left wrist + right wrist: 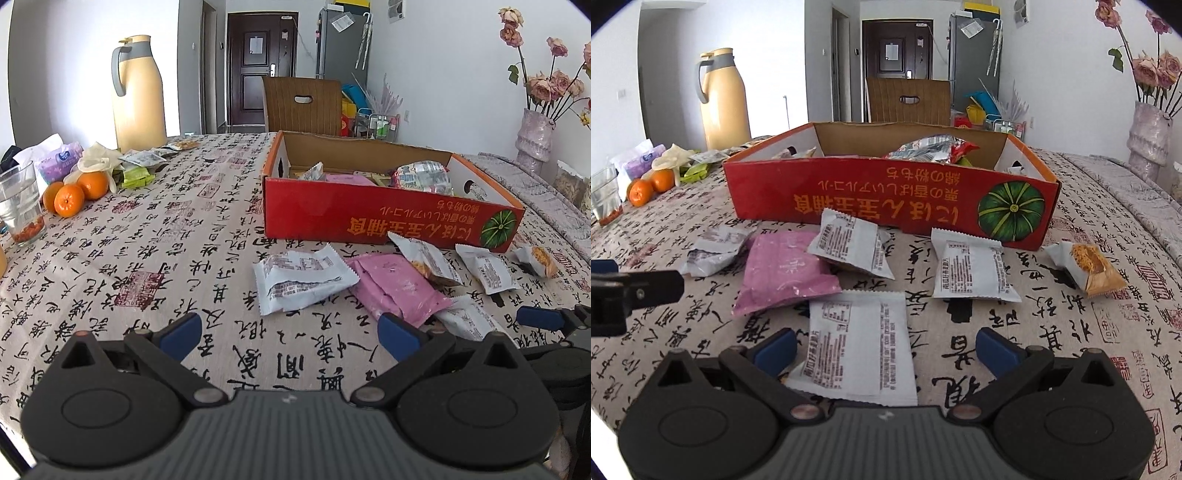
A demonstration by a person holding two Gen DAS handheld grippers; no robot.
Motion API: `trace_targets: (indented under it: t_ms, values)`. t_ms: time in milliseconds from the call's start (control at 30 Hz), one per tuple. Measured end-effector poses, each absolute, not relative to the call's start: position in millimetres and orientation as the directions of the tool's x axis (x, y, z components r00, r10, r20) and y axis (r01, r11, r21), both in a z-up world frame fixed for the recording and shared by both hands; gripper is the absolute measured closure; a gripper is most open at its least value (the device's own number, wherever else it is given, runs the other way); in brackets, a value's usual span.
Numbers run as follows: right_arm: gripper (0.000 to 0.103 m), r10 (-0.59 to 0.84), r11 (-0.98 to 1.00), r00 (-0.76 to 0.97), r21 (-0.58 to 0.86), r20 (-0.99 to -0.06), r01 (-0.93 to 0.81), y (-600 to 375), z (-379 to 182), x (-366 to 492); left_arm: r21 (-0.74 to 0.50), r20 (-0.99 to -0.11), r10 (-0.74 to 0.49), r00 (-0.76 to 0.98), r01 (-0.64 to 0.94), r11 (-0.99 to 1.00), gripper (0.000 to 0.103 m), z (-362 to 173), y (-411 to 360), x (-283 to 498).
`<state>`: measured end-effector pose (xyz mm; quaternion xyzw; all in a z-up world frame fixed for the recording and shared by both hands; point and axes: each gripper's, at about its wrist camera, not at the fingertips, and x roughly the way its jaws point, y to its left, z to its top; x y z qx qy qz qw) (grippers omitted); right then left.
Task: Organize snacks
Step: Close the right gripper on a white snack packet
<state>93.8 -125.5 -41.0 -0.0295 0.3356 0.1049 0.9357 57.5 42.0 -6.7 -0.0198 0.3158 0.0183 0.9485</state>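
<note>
Right tool (884,352) open, straddling flat white foil snack packet (858,345), evidently readied for pickup; left tool (290,334) open, empty; red cardboard box (886,195) mid-counter, loose packets at its front wall

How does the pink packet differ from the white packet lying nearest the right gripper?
The pink packet is plain pink; the white packet is covered with printed text. The pink packet lies off to the left, while the white packet sits between the open right gripper's fingers. Both lie flat on the tablecloth.
</note>
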Motion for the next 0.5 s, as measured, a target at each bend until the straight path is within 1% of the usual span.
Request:
trace_targets:
  t_ms: [333,400,500]
  values:
    - [0.000,0.193,0.972,0.755,0.017,-0.627,-0.234,-127.2,-41.3,91.7,-0.032,-0.604,0.020,0.797,-0.049,0.998,0.000,-8.5,42.8,57.7]
    - [0.001,0.196,0.972,0.757,0.021,-0.624,-0.234,-127.3,-40.8,90.4,-0.031,-0.605,0.020,0.796,-0.049,0.998,0.000,-8.9,42.7,57.4]
    - [0.018,0.203,0.971,0.765,0.022,-0.612,-0.239,-127.2,-38.4,87.1,-0.031,-0.606,0.022,0.795,-0.051,0.998,0.000,-9.5,42.7,57.0]
